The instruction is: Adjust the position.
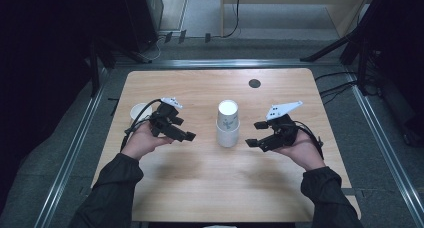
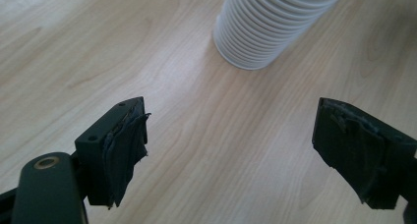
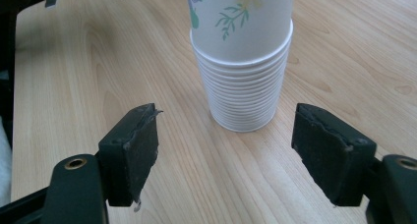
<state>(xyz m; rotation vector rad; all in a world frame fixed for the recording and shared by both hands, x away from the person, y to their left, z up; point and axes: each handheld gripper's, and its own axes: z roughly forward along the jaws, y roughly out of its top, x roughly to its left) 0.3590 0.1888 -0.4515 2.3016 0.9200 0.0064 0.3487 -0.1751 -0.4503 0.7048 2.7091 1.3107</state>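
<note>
The paper cups [image 1: 228, 124] look light and squashy; we hold them gently, low down, with both tools [image 1: 186, 134] [image 1: 253, 138] wide, empty.

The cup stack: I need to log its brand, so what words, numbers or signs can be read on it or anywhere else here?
None: the cup stack carries just a printed flower-and-leaf pattern, no letters.
Nothing readable on the table or the single cup.
</note>
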